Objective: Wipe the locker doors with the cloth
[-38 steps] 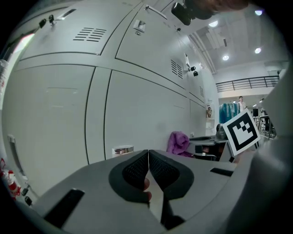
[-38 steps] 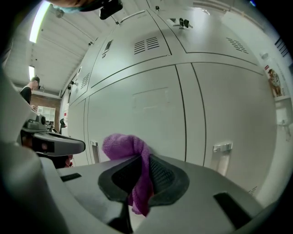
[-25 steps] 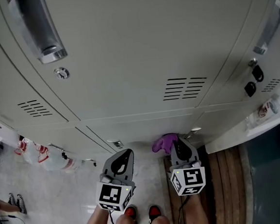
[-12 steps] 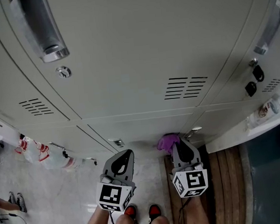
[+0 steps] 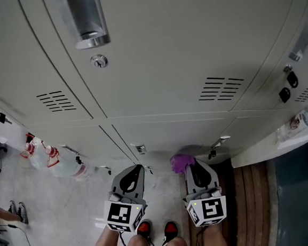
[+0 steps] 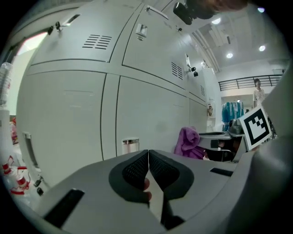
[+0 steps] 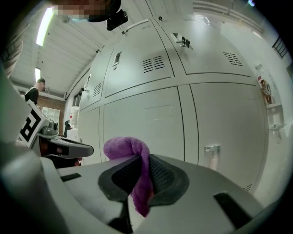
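Note:
A purple cloth (image 5: 181, 162) (image 7: 132, 157) is pinched in my right gripper (image 5: 187, 167) (image 7: 145, 160), which is shut on it; a bunch of it sticks out past the tips and a tail hangs down between the jaws. The cloth (image 6: 188, 142) also shows at the right of the left gripper view. My left gripper (image 5: 138, 170) (image 6: 148, 153) is shut with nothing in it. Both grippers are held low, a short way from the grey lower locker doors (image 5: 166, 135) (image 7: 146, 123), and neither touches them.
Grey lockers fill the head view, with handles (image 5: 86, 24), a keyhole (image 5: 99, 61) and vent slots (image 5: 220, 89). Small latches (image 5: 140, 148) sit on the lower doors. Bottles in a bag (image 5: 50, 163) lie at the left. A wooden strip (image 5: 251, 197) runs at the right. My shoes (image 5: 155, 232) show below.
The head view has shifted so the lockers sit further right and lower. The right gripper with the cloth moved slightly left and down; the left gripper stayed about where it was.

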Demonstrator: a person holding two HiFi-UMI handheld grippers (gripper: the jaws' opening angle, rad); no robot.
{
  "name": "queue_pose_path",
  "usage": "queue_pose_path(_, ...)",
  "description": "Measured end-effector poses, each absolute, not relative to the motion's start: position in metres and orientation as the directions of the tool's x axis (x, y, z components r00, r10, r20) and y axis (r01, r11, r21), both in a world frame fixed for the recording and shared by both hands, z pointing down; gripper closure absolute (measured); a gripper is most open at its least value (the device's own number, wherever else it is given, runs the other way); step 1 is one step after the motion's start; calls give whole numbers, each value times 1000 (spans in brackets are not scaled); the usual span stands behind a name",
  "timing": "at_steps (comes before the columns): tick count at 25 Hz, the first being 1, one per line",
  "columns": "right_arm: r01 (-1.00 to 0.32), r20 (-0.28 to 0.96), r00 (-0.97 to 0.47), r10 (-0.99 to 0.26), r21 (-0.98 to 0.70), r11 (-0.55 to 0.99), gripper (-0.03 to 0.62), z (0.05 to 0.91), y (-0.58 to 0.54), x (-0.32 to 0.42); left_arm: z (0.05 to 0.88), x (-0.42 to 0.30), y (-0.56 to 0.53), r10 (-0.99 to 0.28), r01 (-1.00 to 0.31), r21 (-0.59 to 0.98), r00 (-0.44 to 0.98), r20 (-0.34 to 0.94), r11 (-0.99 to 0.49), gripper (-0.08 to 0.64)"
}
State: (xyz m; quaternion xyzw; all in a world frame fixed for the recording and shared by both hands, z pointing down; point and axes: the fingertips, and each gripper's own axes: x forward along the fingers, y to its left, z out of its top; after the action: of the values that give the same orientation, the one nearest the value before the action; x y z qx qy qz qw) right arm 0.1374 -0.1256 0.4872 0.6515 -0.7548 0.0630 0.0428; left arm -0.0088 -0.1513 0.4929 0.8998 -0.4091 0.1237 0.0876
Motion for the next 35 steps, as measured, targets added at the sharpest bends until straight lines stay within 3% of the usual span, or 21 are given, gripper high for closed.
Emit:
queue_pose_path(16,-937,166,-350,-922,-71,343,537,534,-142,22,520,-82,-150,-791,-834,41,537,291,-551,535)
queue_pose_path(35,-926,168,-376,-911,-101,364,537,607,-196,-16,580,-117,-180,-816,-856,23,500,290,-516,535)
